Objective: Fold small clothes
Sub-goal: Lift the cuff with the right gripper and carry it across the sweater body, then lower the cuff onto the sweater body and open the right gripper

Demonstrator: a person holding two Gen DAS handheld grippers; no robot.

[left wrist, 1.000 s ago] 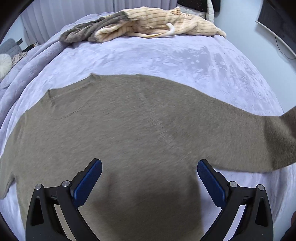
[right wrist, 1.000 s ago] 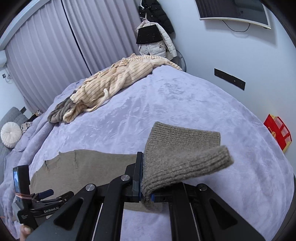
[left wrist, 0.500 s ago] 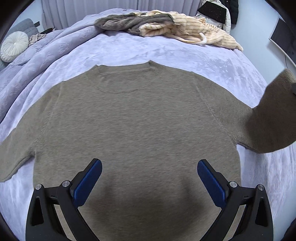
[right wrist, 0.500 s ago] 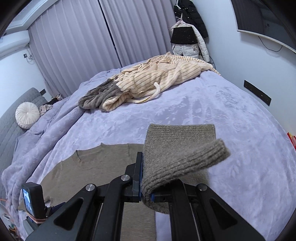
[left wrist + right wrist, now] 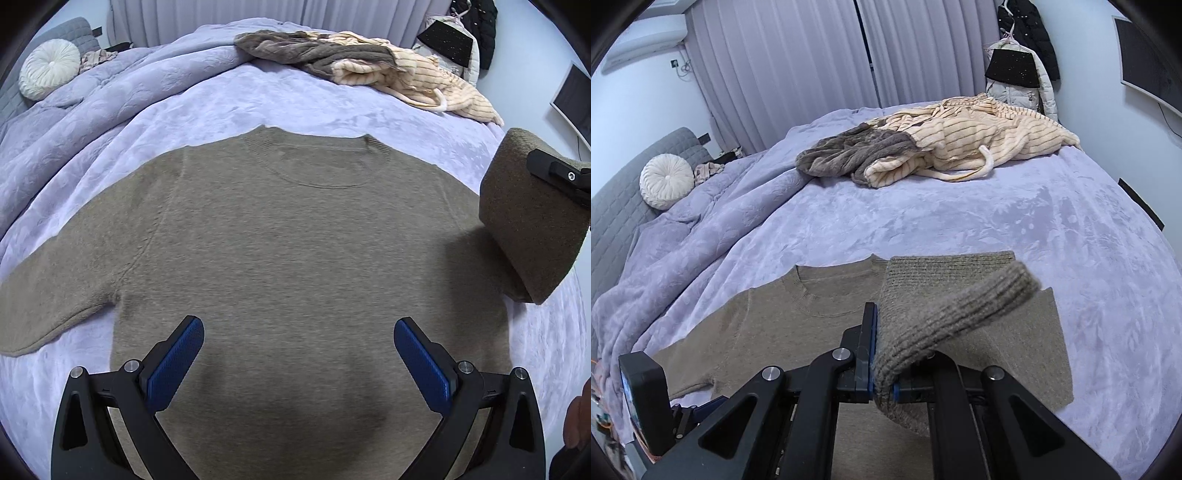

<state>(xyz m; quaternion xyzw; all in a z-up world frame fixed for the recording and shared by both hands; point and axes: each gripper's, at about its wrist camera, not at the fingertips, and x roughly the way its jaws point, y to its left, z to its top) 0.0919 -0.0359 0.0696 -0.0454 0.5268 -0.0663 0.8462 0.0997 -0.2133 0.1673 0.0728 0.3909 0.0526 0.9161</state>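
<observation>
A brown knit sweater [image 5: 288, 251] lies flat on the lilac bed cover, neck toward the far side; it also shows in the right wrist view [image 5: 783, 325]. My left gripper [image 5: 297, 354] is open and empty, hovering over the sweater's lower body. My right gripper [image 5: 882, 373] is shut on the ribbed cuff of the right sleeve [image 5: 945, 306] and holds it lifted above the sweater. In the left wrist view the raised sleeve [image 5: 532, 229] and right gripper show at the right edge. The left sleeve [image 5: 48, 291] lies spread out flat.
A cream striped garment [image 5: 982, 136] and a grey one [image 5: 849, 155] lie heaped at the bed's far side. A bunched lilac blanket [image 5: 683, 243], a round white cushion [image 5: 666, 181] and a grey sofa are at the left. Coats hang by the wall at back right.
My right gripper has carried the sleeve cuff inward over the sweater. My left gripper has swung so the whole sweater is now centred in its view.
</observation>
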